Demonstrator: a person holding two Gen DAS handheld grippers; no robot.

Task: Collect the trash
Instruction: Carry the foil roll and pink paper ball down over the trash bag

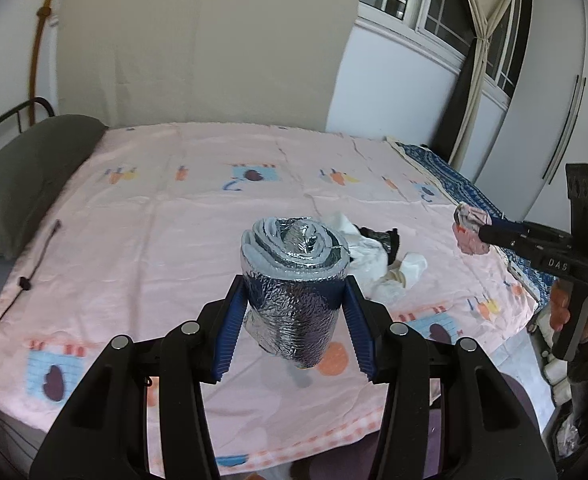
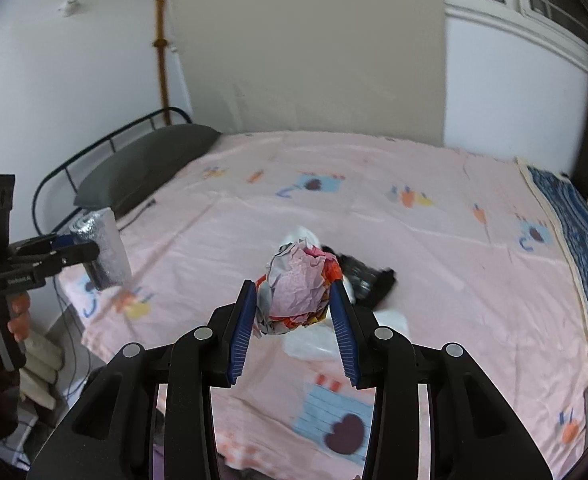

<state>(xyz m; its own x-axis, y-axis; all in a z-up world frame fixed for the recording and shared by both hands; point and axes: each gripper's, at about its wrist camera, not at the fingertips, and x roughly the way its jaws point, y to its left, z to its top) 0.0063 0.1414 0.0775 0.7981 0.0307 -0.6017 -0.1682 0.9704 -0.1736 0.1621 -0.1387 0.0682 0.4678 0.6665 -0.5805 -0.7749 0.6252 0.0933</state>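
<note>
My left gripper point(image 1: 294, 290) is shut on a rolled silver foil sheet point(image 1: 294, 276) and holds it upright above the pink bedsheet point(image 1: 154, 232). It also shows in the right wrist view point(image 2: 74, 254) with the roll point(image 2: 102, 250). My right gripper point(image 2: 292, 294) is shut on a crumpled ball of pink, grey and orange paper point(image 2: 297, 288), held above the bed. In the left wrist view it point(image 1: 471, 232) holds the ball point(image 1: 467, 232) at the right. White crumpled wrappers point(image 1: 377, 258) and a black piece of trash point(image 1: 385, 240) lie on the bed.
A dark grey pillow point(image 1: 26, 168) lies at the bed's left end by a metal frame. A black cable point(image 1: 34, 264) runs over the left edge. A blue patterned cloth point(image 1: 465, 188) covers the right side. A white wardrobe point(image 1: 549, 100) stands right.
</note>
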